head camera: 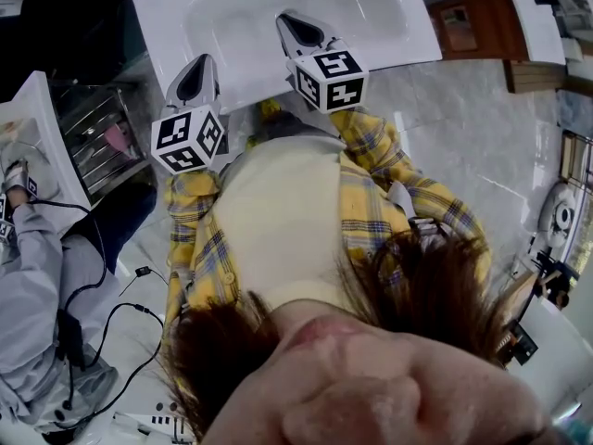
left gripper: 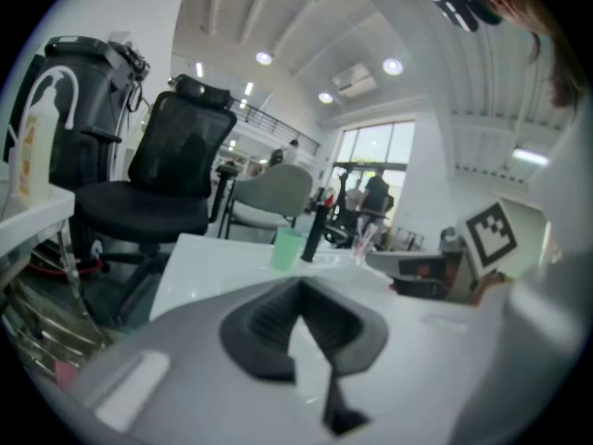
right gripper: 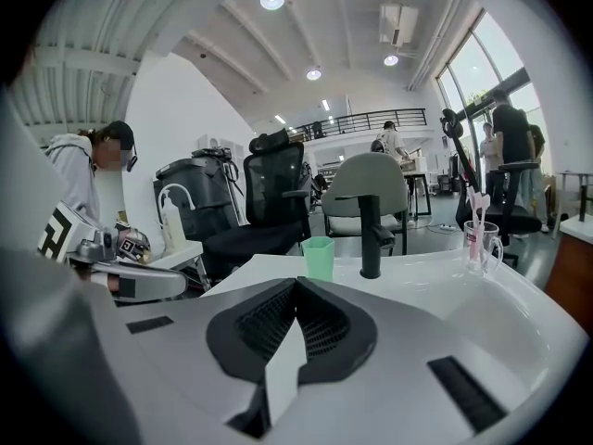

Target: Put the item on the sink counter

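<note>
A mint-green cup (right gripper: 318, 258) stands upright on the white sink counter (head camera: 176, 12), just left of the black faucet (right gripper: 371, 235); the left gripper view has the cup (left gripper: 288, 248) there too. A glass mug with toothbrushes (right gripper: 479, 246) stands at the counter's right. In the head view both grippers hang over the sink's near edge. My left gripper (head camera: 202, 63) is shut with nothing between its jaws. My right gripper (head camera: 289, 21) is also shut and empty, its tips meeting above the basin. Neither touches the cup.
A metal rack (head camera: 97, 137) stands left of the sink, and a person in grey (head camera: 37, 276) sits beside it with cables on the floor. A wooden cabinet (head camera: 473, 26) is at the right. Beyond the sink stand a black office chair (right gripper: 269, 202) and a grey chair (right gripper: 371, 179).
</note>
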### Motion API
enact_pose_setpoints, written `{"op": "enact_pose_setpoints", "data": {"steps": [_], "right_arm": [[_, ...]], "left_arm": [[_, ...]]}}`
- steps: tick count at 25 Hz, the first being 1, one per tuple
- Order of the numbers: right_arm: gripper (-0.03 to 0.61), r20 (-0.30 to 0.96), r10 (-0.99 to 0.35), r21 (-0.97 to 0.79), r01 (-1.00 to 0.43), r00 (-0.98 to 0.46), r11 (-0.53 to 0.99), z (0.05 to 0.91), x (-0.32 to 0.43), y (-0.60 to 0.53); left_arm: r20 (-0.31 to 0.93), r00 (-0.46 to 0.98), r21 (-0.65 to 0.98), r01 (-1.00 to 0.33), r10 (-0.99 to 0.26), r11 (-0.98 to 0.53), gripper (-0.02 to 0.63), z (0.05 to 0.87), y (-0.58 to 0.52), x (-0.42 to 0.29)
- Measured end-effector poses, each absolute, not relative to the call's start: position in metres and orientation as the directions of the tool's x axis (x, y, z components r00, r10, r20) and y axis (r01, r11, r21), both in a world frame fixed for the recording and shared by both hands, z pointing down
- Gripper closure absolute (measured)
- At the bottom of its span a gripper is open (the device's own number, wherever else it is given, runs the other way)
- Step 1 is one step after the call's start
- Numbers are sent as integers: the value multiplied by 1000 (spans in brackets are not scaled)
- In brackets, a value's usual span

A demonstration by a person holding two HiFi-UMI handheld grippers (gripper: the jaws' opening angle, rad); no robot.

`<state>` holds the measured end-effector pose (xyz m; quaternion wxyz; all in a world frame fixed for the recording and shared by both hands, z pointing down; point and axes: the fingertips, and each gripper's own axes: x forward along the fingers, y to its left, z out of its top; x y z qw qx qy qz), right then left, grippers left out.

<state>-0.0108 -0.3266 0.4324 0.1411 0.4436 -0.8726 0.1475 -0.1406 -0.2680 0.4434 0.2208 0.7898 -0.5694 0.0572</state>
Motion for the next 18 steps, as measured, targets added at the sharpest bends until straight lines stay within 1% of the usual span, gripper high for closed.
{"op": "enact_pose_setpoints", "data": {"steps": [18], "right_arm": [[565,404,-725,-137,-821,-558,555,438,-15,-310]], "left_arm": [[331,359,278,-921,-872,-274,607,438,-268,-144]]}}
